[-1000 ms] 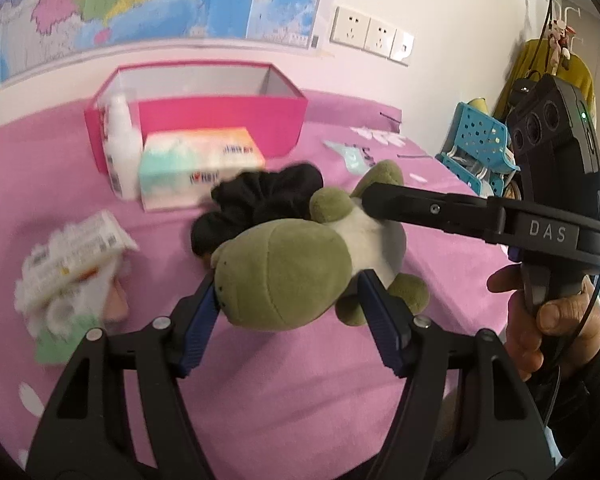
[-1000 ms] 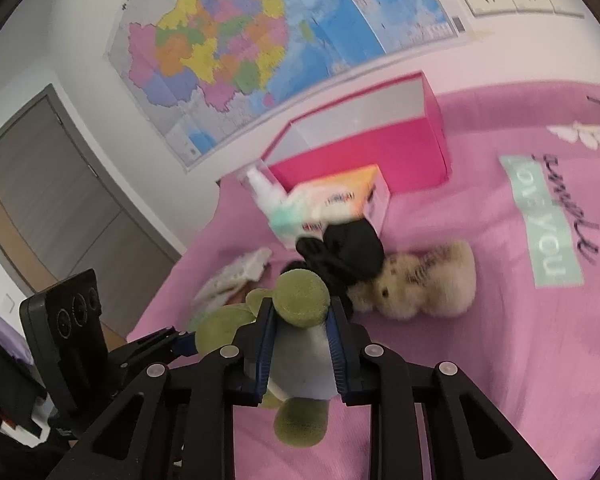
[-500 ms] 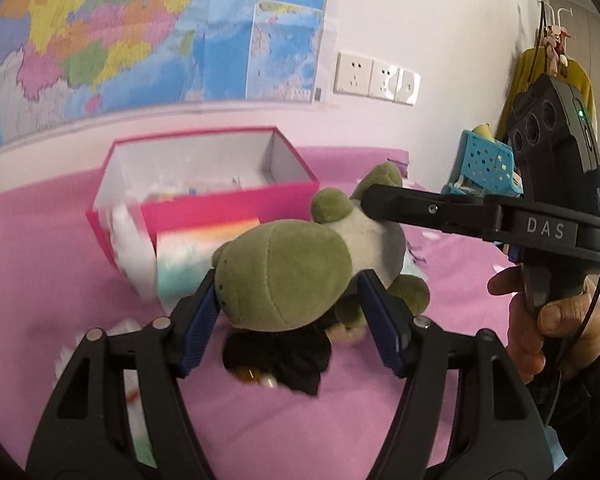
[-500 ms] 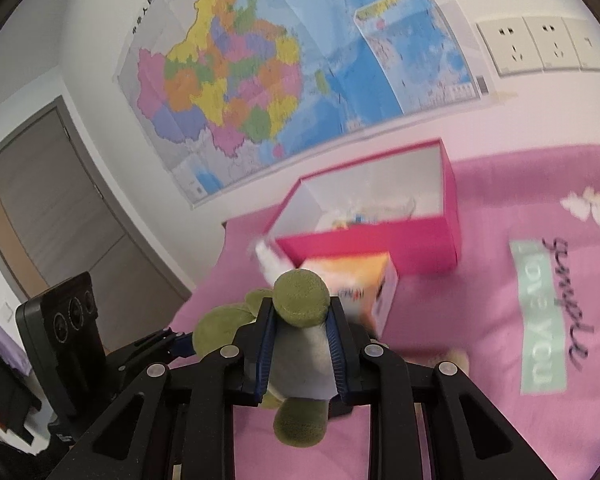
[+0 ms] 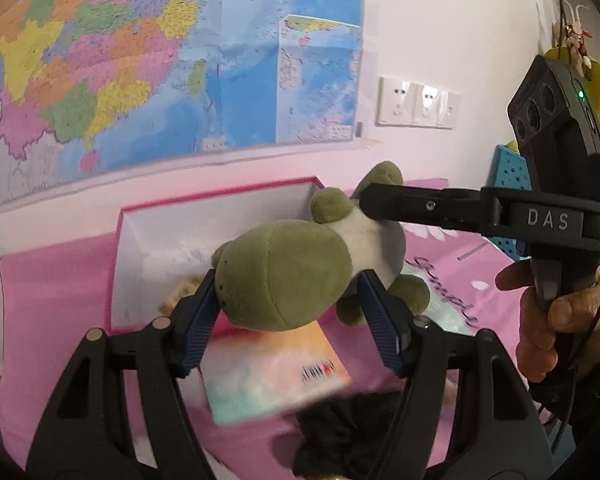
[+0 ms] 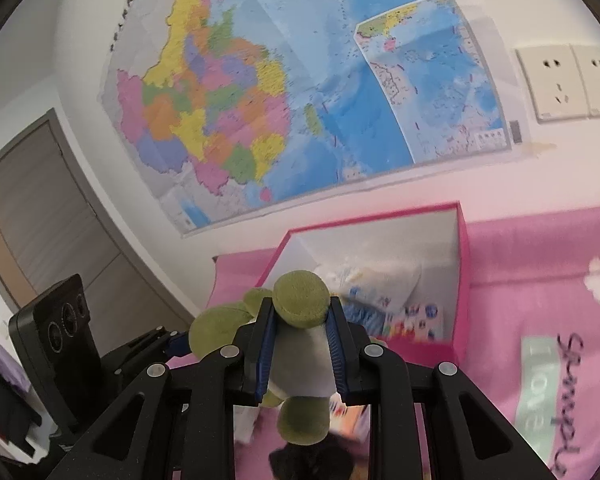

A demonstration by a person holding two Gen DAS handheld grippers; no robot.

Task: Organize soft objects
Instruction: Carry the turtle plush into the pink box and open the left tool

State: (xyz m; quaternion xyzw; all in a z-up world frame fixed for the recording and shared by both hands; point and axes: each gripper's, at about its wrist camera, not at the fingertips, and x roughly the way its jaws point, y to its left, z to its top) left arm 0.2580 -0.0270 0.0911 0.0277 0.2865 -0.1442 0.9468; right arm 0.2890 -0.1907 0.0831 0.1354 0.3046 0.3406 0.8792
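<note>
I hold the green plush toy (image 5: 288, 276) in the air with both tools: my left gripper (image 5: 288, 320) clamps its big head, jaws fairly wide, while my right gripper (image 6: 300, 348) pinches its grey body, jaws narrow. The toy hangs over the near wall of the pink box (image 6: 462, 280) at the bed's far edge, by the map wall. Some soft packets already lie in the box. On the pink bedspread (image 5: 52, 320), a tissue pack (image 5: 276, 372) and a black soft item (image 5: 340, 440) are yet to go in.
</note>
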